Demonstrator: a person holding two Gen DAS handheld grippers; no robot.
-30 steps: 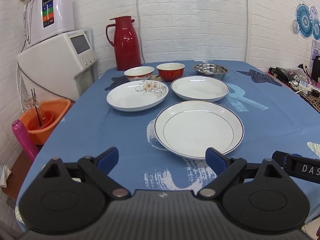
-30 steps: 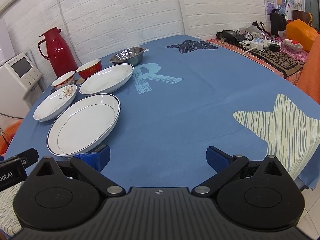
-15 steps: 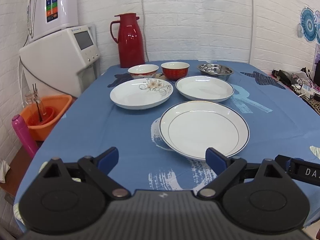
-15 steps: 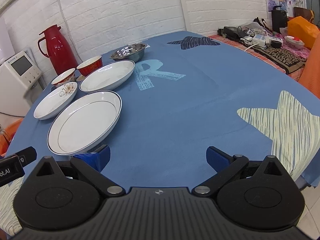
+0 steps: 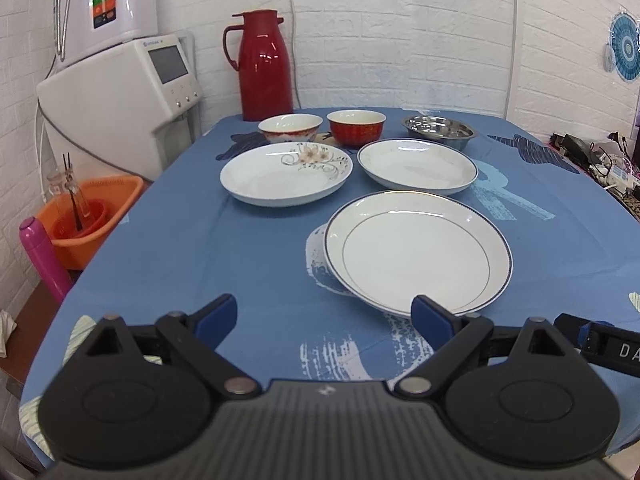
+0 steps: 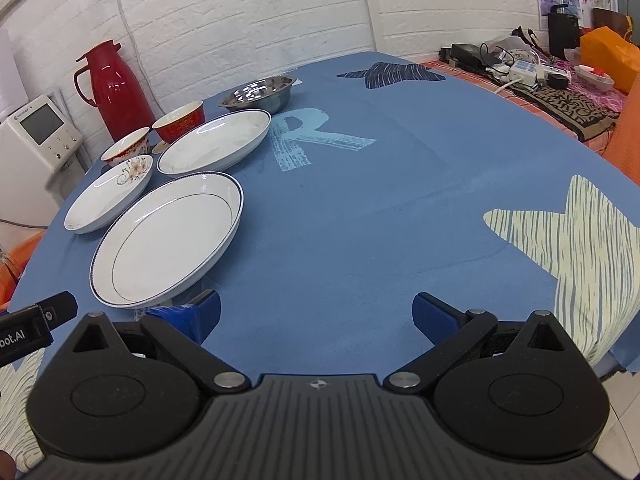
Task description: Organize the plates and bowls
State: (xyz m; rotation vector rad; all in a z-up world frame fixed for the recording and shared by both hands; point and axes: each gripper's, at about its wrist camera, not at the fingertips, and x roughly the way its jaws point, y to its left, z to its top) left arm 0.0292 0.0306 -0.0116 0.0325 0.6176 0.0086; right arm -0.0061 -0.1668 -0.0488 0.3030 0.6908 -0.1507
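Three white plates lie on the blue tablecloth: a blue-rimmed plate [image 5: 416, 250] [image 6: 168, 236] nearest, a flowered plate [image 5: 286, 174] [image 6: 108, 196] back left, a plain deep plate [image 5: 418, 166] [image 6: 214, 140] back right. Behind them stand a white bowl with red trim [image 5: 290, 127] [image 6: 126, 148], a red bowl [image 5: 356, 127] [image 6: 178, 120] and a steel bowl [image 5: 438, 130] [image 6: 256, 94]. My left gripper [image 5: 324, 316] is open and empty just short of the near plate. Over bare cloth to that plate's right, my right gripper [image 6: 316, 312] is open and holds nothing.
A red thermos [image 5: 262, 66] stands at the table's far edge, white appliances [image 5: 120, 92] beside it. An orange basin [image 5: 86, 216] and a pink bottle [image 5: 42, 258] sit left of the table. Cables and clutter [image 6: 540, 76] fill the far right side.
The left gripper has drifted left and back a little, so the plates sit further right in its view. The right gripper has shifted only slightly. Both stayed open.
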